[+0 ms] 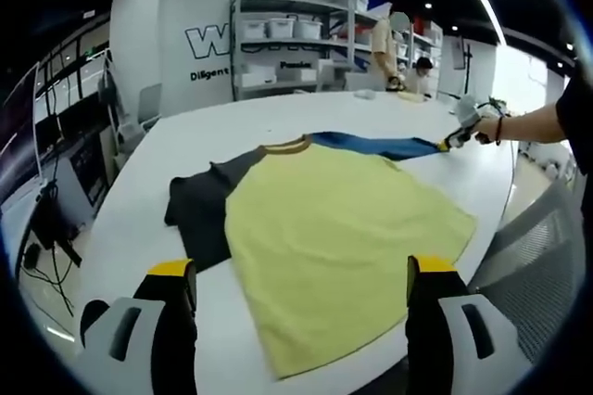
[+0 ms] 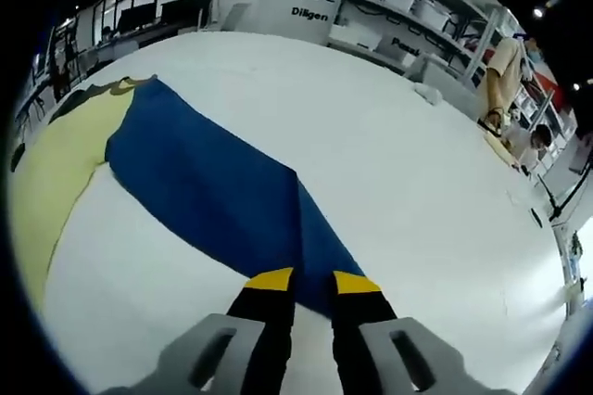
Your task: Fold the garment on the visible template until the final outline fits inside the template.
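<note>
Two grippers, two very different states: your right gripper point(image 2: 310, 282) is closed down on the cuff end of the blue sleeve point(image 2: 208, 193), pulled out straight over the white worktop point(image 2: 389, 154), while your left gripper point(image 1: 301, 270) hangs wide apart and empty above the near hem of the garment point(image 1: 334, 228). The garment lies flat mid-worktop, yellow body toward you, a dark sleeve point(image 1: 196, 210) spread to the left.

I judge the main risk to be drag: if you carry the sleeve across with nothing pinning the yellow body, the whole shirt can slide or bunch. The near hem also lies close to the worktop edge and could slip over. I cannot make out a template outline, so placement is uncertain.

Wall lettering reads a large "W" and "Diligen", cut off; shelf labels are too small to read.
</note>
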The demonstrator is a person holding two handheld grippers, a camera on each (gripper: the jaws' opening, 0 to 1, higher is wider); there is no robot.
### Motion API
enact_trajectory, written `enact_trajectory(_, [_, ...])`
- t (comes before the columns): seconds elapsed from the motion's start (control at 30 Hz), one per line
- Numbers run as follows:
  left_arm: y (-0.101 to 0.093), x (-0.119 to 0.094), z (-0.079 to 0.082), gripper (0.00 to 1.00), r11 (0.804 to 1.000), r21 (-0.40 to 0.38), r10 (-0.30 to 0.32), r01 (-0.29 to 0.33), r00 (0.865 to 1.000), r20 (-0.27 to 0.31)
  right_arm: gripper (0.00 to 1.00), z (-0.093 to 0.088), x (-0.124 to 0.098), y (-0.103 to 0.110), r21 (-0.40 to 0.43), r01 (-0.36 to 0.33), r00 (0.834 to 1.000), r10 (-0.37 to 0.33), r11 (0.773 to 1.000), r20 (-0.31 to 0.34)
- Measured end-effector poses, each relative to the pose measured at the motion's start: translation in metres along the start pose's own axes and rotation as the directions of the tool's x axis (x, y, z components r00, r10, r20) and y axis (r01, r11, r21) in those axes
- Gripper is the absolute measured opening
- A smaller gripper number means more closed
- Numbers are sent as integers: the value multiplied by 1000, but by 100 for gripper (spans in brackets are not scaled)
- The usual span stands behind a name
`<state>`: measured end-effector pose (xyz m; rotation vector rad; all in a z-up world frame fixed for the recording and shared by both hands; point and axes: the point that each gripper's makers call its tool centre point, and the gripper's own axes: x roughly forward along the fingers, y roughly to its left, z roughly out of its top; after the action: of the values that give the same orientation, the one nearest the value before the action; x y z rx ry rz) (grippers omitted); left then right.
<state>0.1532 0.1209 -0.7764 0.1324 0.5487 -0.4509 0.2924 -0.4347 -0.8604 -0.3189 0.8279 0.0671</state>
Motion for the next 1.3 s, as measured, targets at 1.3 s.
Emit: enact_trajectory(1.3, [-9, 5, -2, 99, 994, 103, -40, 42, 999, -23, 0, 162, -40, 72, 176, -243, 963, 215, 954, 162])
